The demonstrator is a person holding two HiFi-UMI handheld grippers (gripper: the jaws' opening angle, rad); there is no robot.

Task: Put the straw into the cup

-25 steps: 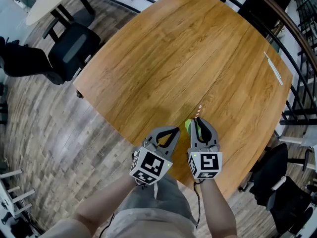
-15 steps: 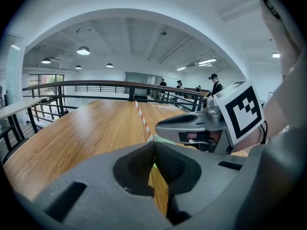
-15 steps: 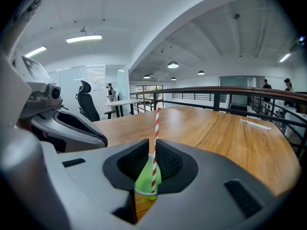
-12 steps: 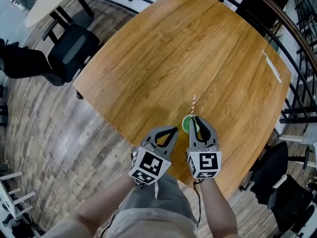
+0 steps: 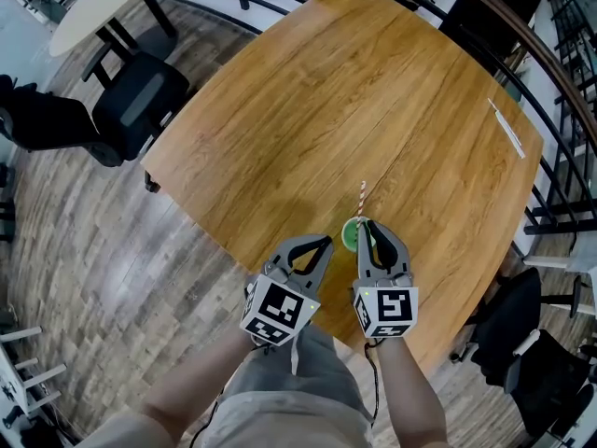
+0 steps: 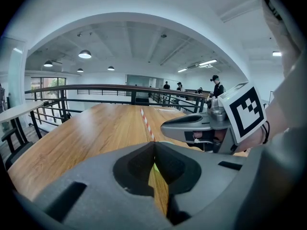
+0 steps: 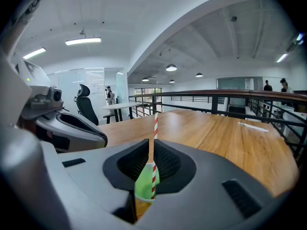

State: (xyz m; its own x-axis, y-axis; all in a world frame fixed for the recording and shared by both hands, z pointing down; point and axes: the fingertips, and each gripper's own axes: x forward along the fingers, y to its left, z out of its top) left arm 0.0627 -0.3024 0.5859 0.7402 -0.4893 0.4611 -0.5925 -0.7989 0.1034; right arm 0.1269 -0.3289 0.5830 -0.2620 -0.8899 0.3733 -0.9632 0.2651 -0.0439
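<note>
- Straw, striped red and white: its lower end is down in the green cup and its upper end leans away from the person over the wooden tabletop.
- The cup stands near the tabletop's near edge, just ahead of the two claws.
- Right claw: it sits right above the cup. In the right gripper view its jaws are drawn in to a narrow slit, and the straw runs up through that slit, held between the tips. The cup shows below the jaws.
- Left claw: just beside the right one, to the cup's left. In the left gripper view the jaws meet tip to tip with nothing between them.
- A thin white strip lies on the far right of the tabletop, well apart from the cup.
</note>
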